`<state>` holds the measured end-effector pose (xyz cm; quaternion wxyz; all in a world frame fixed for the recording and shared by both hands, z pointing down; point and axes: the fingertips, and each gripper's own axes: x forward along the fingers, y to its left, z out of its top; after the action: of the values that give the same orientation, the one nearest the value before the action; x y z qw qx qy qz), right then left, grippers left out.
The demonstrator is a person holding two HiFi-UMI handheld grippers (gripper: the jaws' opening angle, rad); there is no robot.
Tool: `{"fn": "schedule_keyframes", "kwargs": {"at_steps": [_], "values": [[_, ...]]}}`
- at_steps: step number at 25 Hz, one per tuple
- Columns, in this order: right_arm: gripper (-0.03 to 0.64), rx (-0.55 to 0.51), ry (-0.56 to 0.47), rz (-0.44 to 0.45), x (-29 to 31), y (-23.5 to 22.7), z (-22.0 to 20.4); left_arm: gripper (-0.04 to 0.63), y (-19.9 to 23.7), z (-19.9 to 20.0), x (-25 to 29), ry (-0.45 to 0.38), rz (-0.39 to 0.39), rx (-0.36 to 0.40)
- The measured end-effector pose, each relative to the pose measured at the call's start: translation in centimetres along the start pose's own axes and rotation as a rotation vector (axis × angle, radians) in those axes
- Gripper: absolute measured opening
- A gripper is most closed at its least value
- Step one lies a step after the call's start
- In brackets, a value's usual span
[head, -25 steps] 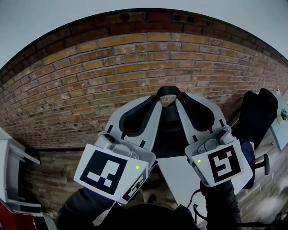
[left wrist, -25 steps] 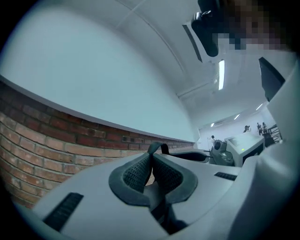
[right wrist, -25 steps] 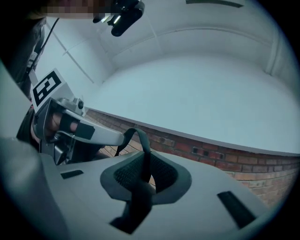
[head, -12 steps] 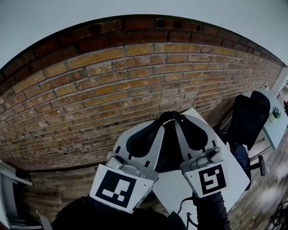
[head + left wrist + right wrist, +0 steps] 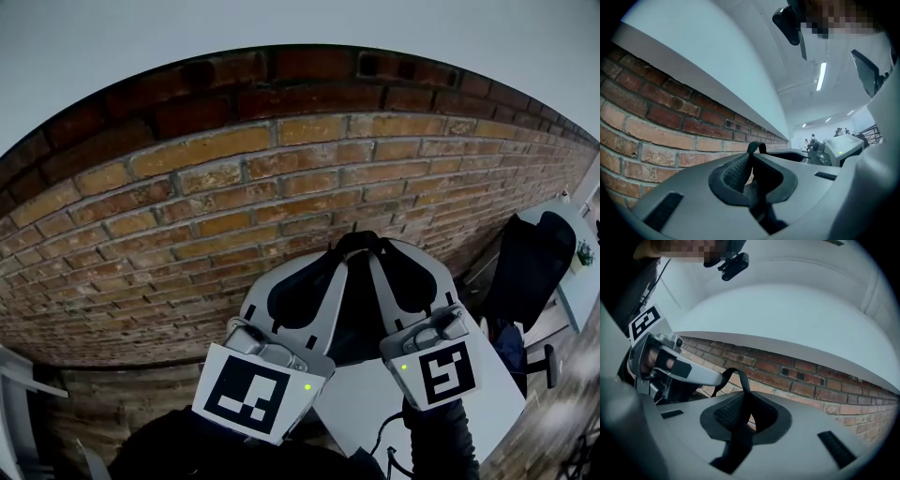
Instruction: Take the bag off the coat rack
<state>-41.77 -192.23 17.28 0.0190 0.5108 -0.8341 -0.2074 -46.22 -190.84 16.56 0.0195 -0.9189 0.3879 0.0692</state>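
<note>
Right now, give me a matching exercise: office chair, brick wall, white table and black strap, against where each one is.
1 office chair
2 brick wall
3 white table
4 black strap

A pinched by left hand-held gripper and right hand-held gripper
B down below both of them
C far right in head view
D backdrop across head view

Pairs: 1-C, 2-D, 3-B, 4-A
</note>
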Motion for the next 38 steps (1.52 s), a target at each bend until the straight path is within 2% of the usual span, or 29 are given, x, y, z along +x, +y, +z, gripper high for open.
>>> {"fn": "schedule_keyframes", "kwargs": {"at_steps": [4, 10, 13, 16, 18, 20, 29, 33, 38], "values": [[0.043, -0.007, 0.002, 0.003, 3.4, -0.5, -1.7, 0.031, 3.3, -1.0, 2.0, 0.003, 0.027, 0.002], [0.057, -0.089, 0.011, -0.016, 7.6, -0.3, -2.9, 0.031, 7.6, -2.0, 3.6, 0.017, 0.064, -0.01], [0.072, -0.072, 0.023, -0.007, 8.7, -0.2, -3.4, 0.031, 8.5, -2.1, 3.8, 0.021, 0.071, -0.012], [0.102, -0.046, 0.021, 0.013, 9.2, -0.5, -3.5, 0.031, 8.8, -1.1, 3.6, -0.02, 0.068, -0.004], [0.178, -0.035, 0.016, 0.022, 9.5, -0.7, -3.5, 0.063, 8.9, -0.4, 3.5, -0.042, 0.058, -0.021], [0.2, -0.028, 0.008, 0.025, 9.4, -0.8, -3.3, 0.074, 9.2, -0.6, 3.2, -0.04, 0.056, -0.018], [0.204, -0.031, -0.004, -0.014, 7.8, -0.5, -2.4, 0.074, 9.0, -0.7, 2.1, -0.053, 0.08, -0.026], [0.204, -0.049, -0.009, -0.032, 6.2, -0.5, -1.6, 0.074, 8.8, -0.6, 1.3, -0.055, 0.087, 0.032], [0.204, -0.047, -0.018, -0.054, 4.5, -0.7, -0.7, 0.074, 8.0, -0.1, 0.3, -0.061, 0.096, 0.035]]}}
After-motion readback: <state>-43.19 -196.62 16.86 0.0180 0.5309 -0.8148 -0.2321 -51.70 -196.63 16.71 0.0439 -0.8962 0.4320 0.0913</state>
